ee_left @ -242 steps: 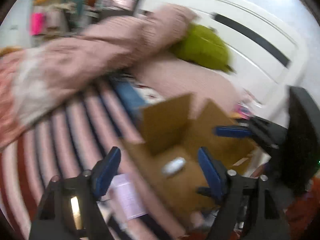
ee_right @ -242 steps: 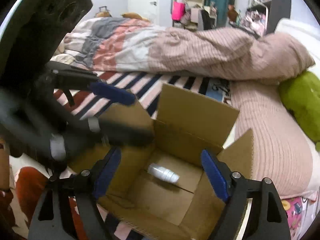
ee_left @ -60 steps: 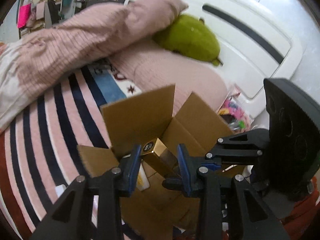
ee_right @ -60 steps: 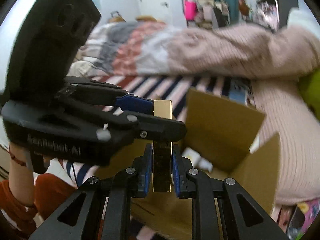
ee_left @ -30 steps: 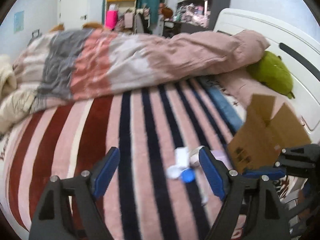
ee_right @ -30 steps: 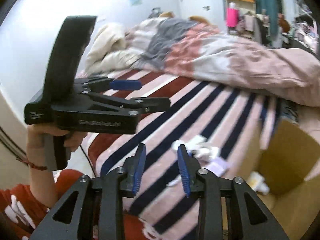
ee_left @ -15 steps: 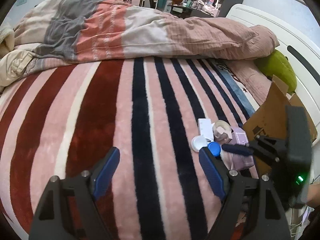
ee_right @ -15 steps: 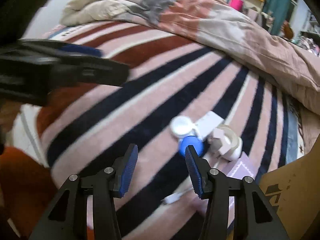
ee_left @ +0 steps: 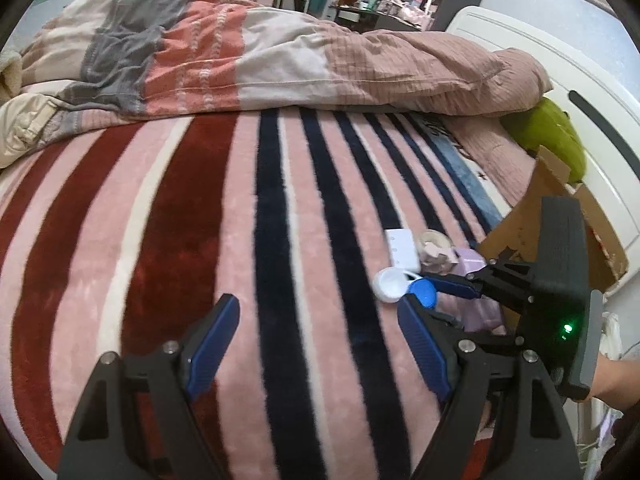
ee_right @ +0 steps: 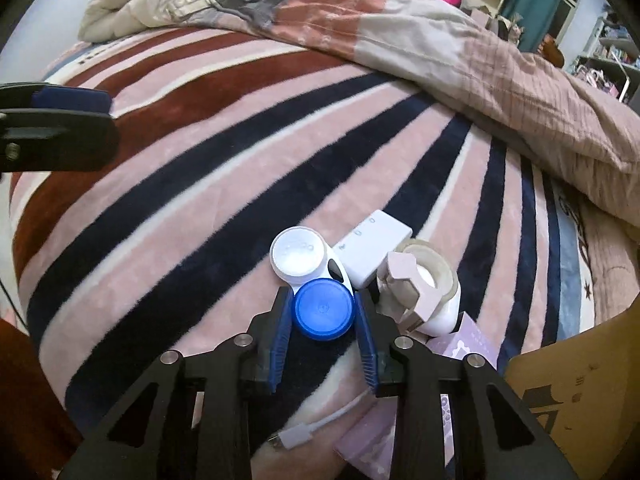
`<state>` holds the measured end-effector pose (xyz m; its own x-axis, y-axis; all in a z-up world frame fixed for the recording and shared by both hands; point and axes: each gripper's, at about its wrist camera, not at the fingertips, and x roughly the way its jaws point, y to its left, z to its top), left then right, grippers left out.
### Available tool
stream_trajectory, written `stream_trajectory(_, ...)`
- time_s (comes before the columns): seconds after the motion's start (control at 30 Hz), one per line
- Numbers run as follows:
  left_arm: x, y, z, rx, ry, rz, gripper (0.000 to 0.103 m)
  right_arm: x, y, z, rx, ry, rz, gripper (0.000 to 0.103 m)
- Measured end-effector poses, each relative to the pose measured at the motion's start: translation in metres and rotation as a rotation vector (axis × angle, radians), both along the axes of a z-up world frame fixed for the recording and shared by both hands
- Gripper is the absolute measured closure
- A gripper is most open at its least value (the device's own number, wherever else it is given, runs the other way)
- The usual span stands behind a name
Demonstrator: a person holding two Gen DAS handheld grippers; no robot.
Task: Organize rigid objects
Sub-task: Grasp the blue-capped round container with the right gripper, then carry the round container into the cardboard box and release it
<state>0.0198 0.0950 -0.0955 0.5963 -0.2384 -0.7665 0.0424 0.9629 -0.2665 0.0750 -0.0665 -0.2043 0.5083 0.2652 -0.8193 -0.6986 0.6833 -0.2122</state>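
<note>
A contact lens case with a white cap and a blue cap [ee_right: 323, 309] lies on the striped blanket; it also shows in the left wrist view [ee_left: 423, 295]. My right gripper [ee_right: 323, 322] has its blue pads on both sides of the blue cap, touching or nearly so. Beside it lie a white flat box [ee_right: 374, 252], a white jar with a pale pink piece [ee_right: 424, 292] and a lilac box [ee_right: 472, 340]. My left gripper [ee_left: 316, 344] is wide open and empty over the blanket, left of the pile.
An open cardboard box [ee_right: 576, 384] stands at the right, also in the left wrist view [ee_left: 532, 216]. A white cable [ee_right: 312, 430] lies near the lilac box. A rumpled duvet [ee_left: 280, 48] lies across the back. A green plush [ee_left: 552, 136] lies by the white headboard.
My right gripper has moved forward and down to the lens case and narrowed around the blue cap. The left gripper has stayed open, moving slightly closer to the blanket.
</note>
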Motion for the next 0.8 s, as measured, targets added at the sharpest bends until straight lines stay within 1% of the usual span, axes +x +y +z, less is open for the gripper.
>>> stream_trajectory(0.13, 0.001, -0.009, 0.008, -0.063, -0.027, -0.053, 0.024, -0.016, 0.001, 0.019, 0.051, -0.008, 0.055, 0.077)
stream_trajectory(0.27, 0.0, -0.019, 0.024, -0.139, -0.07, -0.115, 0.026, -0.037, -0.001, 0.052, 0.135, -0.029, 0.112, 0.077)
stream_trajectory(0.3, -0.001, -0.022, 0.028, -0.15, -0.082, -0.128, 0.029, -0.041, -0.003, 0.06, 0.153, -0.039, 0.118, 0.077)
stream_trajectory(0.33, -0.001, -0.026, 0.034, -0.164, -0.096, -0.144, 0.035, -0.045, -0.007, 0.07, 0.175, -0.054, 0.123, 0.077)
stream_trajectory(0.37, -0.001, -0.03, 0.041, -0.187, -0.115, -0.163, 0.039, -0.05, -0.01, 0.078, 0.19, -0.067, 0.125, 0.077)
stream_trajectory(0.43, 0.0, -0.038, 0.052, -0.231, -0.142, -0.209, 0.059, -0.057, -0.019, 0.096, 0.222, -0.096, 0.125, 0.077)
stream_trajectory(0.47, 0.0, -0.045, 0.059, -0.246, -0.16, -0.237, 0.062, -0.058, -0.023, 0.104, 0.234, -0.108, 0.122, 0.077)
stream_trajectory(0.57, 0.005, -0.065, 0.079, -0.244, -0.193, -0.269, 0.071, -0.061, -0.04, 0.121, 0.255, -0.131, 0.099, 0.077)
stream_trajectory(0.63, 0.012, -0.081, 0.091, -0.239, -0.206, -0.287, 0.08, -0.058, -0.054, 0.13, 0.263, -0.142, 0.073, 0.077)
stream_trajectory(0.7, 0.019, -0.101, 0.101, -0.219, -0.208, -0.316, 0.08, -0.054, -0.073, 0.138, 0.278, -0.15, 0.041, 0.077)
stream_trajectory(0.8, 0.032, -0.137, 0.111, -0.194, -0.19, -0.362, 0.08, -0.047, -0.106, 0.15, 0.305, -0.134, -0.021, 0.077)
